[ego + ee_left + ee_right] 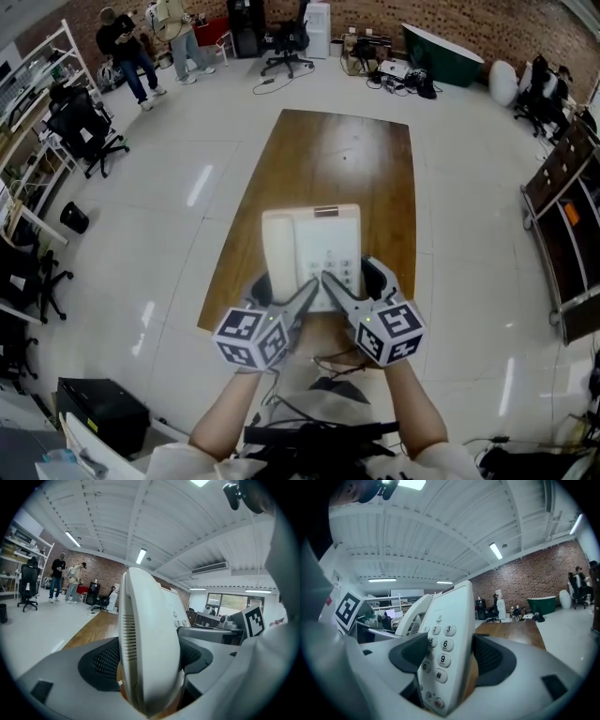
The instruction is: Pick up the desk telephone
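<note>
Head view.
- Item: desk telephone [311, 253], white, handset on its left side and keypad on its right. It sits directly ahead of both grippers, clamped at its near edge and raised clear of the wooden table [330, 159] beyond them.
- Left gripper [286, 292]: jaws clasped on the near left corner.
- Right gripper [357, 281]: jaws clasped on the near right corner, just beside the left gripper.
- A marker cube sits behind each set of jaws.
- Two people [122, 47] stand well beyond the table's far end.

Left gripper view.
- Left gripper [150, 667]: clenched on the desk telephone [150, 620], with the black pads pressed against either face of the handset side.
- The telephone body stands edge-on and rises up from between the jaws.
- The right gripper's marker cube [253, 620] is close by on the right.
- Table top [91, 632]: ahead and lower.

Right gripper view.
- Right gripper [447, 663]: clenched on the desk telephone [450, 616] at its keypad side.
- One pad lies over the number keys and the other is on the underside.
- The handset [412, 611] lies further left, and the table [511, 629] is ahead to the right.
</note>
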Tool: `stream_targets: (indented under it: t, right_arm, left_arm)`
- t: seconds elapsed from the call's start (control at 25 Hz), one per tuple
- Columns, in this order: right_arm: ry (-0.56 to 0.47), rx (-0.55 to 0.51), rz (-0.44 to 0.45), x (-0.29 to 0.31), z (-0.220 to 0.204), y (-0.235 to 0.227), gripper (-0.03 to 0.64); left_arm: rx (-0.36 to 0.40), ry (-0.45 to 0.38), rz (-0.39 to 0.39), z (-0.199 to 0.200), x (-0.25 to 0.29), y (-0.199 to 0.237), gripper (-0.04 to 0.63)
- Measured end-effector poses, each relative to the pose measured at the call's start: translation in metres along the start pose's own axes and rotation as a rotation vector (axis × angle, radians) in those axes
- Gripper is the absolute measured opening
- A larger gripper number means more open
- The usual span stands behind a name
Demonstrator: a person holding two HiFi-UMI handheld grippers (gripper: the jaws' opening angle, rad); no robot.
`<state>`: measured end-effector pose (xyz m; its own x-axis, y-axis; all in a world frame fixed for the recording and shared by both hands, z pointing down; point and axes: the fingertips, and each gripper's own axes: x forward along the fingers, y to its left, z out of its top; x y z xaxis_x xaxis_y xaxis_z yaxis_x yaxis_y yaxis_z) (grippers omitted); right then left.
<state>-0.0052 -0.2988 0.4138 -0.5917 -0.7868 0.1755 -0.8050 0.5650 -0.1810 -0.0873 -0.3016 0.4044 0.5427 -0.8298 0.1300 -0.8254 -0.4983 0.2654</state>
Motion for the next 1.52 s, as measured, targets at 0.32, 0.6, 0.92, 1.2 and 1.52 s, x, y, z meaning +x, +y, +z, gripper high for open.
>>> stream_targets:
  t: [0.32,0.6,0.92,1.2,1.52]
  right_arm:
    - [-0.071,-0.038,-0.008,-0.026,0.025,0.02,0.316]
    - [-0.112,-0.053,-0.016,-0.045,0.044,0.033,0.314]
    - [-0.129,-0.082,-0.032,-0.065,0.048,0.044,0.313]
    - [-0.142,-0.085,-0.045,-0.078,0.051,0.053,0.313]
    - [-0.159,-0.073,-0.063,-0.086,0.048,0.061,0.313]
  left_arm:
    - [0.032,-0.064,-0.023,0.024,-0.025,-0.021,0.354]
    - [0.066,-0.101,-0.04,0.042,-0.042,-0.038,0.354]
    - [0.048,-0.117,-0.051,0.041,-0.058,-0.052,0.353]
    - [0.062,-0.122,-0.061,0.045,-0.069,-0.062,0.353]
    - [0.076,-0.12,-0.069,0.043,-0.079,-0.065,0.351]
